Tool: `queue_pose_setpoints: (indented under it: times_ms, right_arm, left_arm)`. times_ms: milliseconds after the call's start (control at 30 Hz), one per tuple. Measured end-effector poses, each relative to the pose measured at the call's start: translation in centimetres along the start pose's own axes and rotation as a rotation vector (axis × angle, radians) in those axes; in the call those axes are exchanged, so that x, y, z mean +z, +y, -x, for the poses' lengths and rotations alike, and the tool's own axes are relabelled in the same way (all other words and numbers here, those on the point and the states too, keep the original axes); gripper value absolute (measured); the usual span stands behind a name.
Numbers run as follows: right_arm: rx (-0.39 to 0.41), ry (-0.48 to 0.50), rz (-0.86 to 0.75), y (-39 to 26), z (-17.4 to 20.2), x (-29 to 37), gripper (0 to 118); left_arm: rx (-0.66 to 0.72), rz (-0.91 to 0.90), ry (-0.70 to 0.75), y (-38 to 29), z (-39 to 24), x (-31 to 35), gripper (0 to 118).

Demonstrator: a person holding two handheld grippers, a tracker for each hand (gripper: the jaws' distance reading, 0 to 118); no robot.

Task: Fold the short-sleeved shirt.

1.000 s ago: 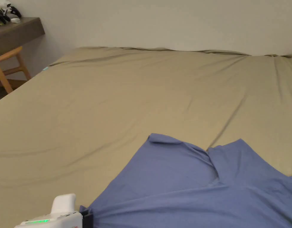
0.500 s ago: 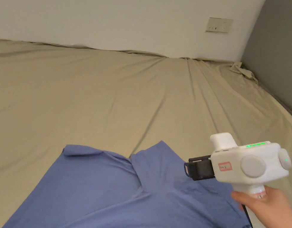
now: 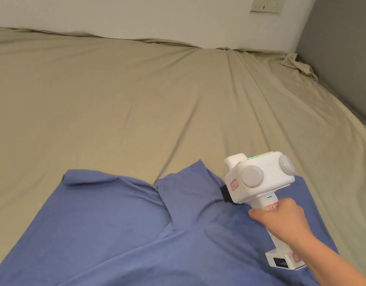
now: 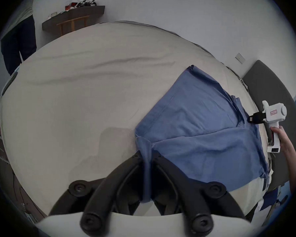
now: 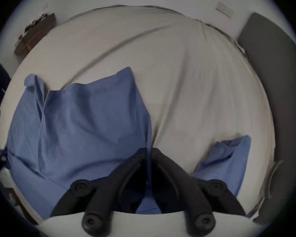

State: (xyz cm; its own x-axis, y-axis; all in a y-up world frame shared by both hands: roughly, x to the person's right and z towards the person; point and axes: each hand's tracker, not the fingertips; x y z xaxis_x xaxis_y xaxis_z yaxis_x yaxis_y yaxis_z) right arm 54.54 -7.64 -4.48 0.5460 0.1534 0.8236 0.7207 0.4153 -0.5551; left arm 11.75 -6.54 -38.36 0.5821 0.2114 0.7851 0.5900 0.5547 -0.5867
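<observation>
Blue short-sleeved shirt (image 3: 141, 231) is lying spread on the bed (image 3: 141, 111), tan sheet under it, near the person's edge of the bed.

Key relation: the shirt is running crosswise between the two claws, long axis roughly left to right from the person. Each claw is sitting at an opposite end of that line, so the fabric is stretching from one to the other.

Left claw (image 4: 147, 157) is pressing together on a bunched edge of the shirt; cloth is passing between both jaws in the left gripper view and the rest of the shirt is fanning out ahead and to its right.

Right claw (image 5: 148, 152) is looking pressed together on fabric too, a dark fold running between the jaws in the right gripper view. Most of the shirt is lying to its left, and a smaller blue flap is sitting off to its right. In the head view the right claw's white body is covering the jaws, so the grip is not confirmable there; it is sitting over the shirt's right part, just right of the centre crease.

Judgement: the right claw is nearer the far flap, so the fold likely depends on carrying that side across toward the left claw.

Risk, as a guess: thin cloth slipping out mid-carry.
</observation>
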Motion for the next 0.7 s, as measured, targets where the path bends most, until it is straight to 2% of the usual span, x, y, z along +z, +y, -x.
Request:
queue_pose_setpoints:
  times_ms: [33, 167, 233, 300, 333, 467, 567, 600, 700]
  right_arm:
    - [0.006, -0.004, -0.023, -0.3, 0.0, 0.6, 4]
    - [-0.083, 0.035, -0.195, -1.0, -1.3, 6.4, 4]
    - [-0.138, 0.084, -0.280, -1.4, -2.6, 10.4, 4]
    - [-0.182, 0.180, -0.335, -1.9, -4.4, 15.0, 4]
    - [-0.196, 0.191, -0.392, -2.3, -5.0, 17.1, 4]
    - [-0.200, 0.117, -0.611, -3.9, -7.4, 27.7, 4]
    - [-0.198, 0.073, -0.766, -5.0, -9.4, 35.7, 4]
    - [-0.208, 0.058, -0.811, -5.2, -10.1, 38.1, 4]
    - [-0.221, 0.010, -0.931, -5.0, -12.1, 44.3, 4]
  left_arm:
    - [-0.006, -0.005, 0.003, 0.2, -0.4, 0.3, 5]
    - [-0.045, -0.094, -0.039, 1.8, -2.4, 3.2, 5]
    - [-0.090, -0.147, -0.082, 3.5, -3.8, 5.4, 5]
    - [-0.136, -0.217, -0.149, 5.7, -6.1, 8.0, 5]
    - [-0.162, -0.248, -0.189, 6.8, -6.9, 9.2, 5]
    - [-0.302, -0.431, -0.291, 13.0, -11.7, 14.9, 5]
    - [-0.438, -0.593, -0.212, 17.4, -16.5, 20.2, 5]
    - [-0.452, -0.632, -0.199, 18.7, -17.5, 21.6, 5]
    - [-0.463, -0.729, -0.300, 22.3, -20.6, 26.5, 5]
